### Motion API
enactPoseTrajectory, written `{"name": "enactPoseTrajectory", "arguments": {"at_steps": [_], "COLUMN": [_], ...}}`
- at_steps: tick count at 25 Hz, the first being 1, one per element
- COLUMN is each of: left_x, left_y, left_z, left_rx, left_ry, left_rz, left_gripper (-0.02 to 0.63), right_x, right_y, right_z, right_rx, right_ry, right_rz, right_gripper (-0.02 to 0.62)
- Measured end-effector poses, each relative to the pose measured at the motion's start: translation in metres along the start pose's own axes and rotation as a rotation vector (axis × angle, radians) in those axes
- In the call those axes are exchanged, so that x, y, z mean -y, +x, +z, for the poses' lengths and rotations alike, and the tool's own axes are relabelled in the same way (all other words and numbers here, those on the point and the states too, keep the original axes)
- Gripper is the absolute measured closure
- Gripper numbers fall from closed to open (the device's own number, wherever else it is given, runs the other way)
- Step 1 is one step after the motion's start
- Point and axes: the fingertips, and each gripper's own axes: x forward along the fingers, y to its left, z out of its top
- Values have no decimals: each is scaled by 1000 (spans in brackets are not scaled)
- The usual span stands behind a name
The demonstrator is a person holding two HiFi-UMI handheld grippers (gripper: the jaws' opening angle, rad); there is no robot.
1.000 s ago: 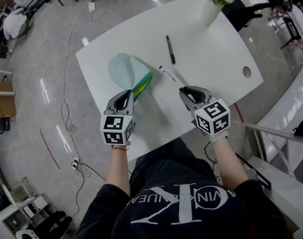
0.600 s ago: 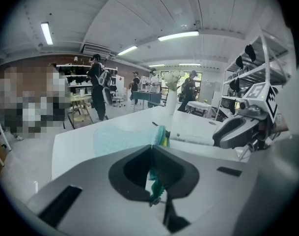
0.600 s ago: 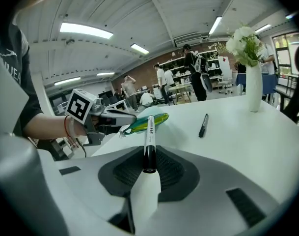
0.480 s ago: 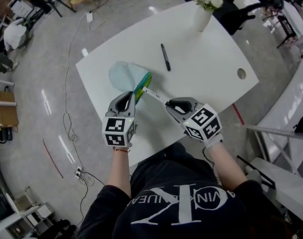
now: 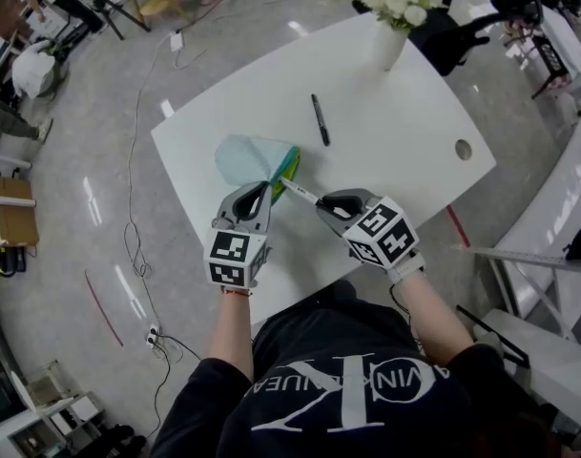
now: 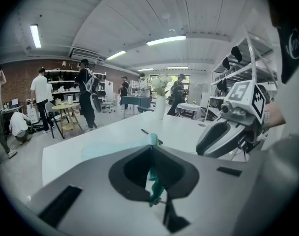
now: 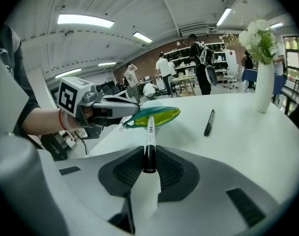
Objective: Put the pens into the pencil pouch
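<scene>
As left tongs [image 5: 261,191] pinch seemingly fabric pouch [image 5: 247,157], right tongs [image 7: 148,154], slim white pen [image 7: 149,129]

The pencil pouch [image 5: 255,160] is pale teal with a darker teal zip edge and a yellow-green lining, and the tabletop [image 5: 404,113] is plain white. One pen [image 5: 320,119] is black all over, while the other pen [image 5: 300,192] has a white barrel with small dark print and a black end. The left tongs [image 5: 264,188] and the right tongs [image 5: 321,202] are grey with black ribbed pads, each bearing a white cube with black square markers.
</scene>
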Motion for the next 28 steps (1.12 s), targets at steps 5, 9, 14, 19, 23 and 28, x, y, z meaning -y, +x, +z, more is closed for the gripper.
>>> {"name": "enactPoseTrajectory", "arguments": {"at_steps": [5, 9, 14, 19, 23, 28], "left_x": [10, 10, 5, 20, 29, 35], "left_y": [-2, -4, -9, -11, -12, -15], "left_z": [1, -2, -4, -2, -4, -5], "left_rx": [-5, -22, -26, -9, -9, -3], "left_ry": [56, 79, 99, 159, 175, 176], "left_rz": [-40, -37, -23, -94, -139, -176], "left_gripper": [598, 598, 598, 598, 598, 598], "right_x": [-2, -8, -12, -11, -15, -18], "right_y": [4, 5, 5, 8, 15, 22], "right_z": [5, 8, 11, 17, 22, 31], "right_rx": [-12, -29, -52, -64, -74, -72], "right_ry": [-13, -53, -91, -126, -151, -166], "right_rz": [14, 51, 84, 82, 80, 80], "right_gripper": [511, 511, 511, 511, 511, 511]}}
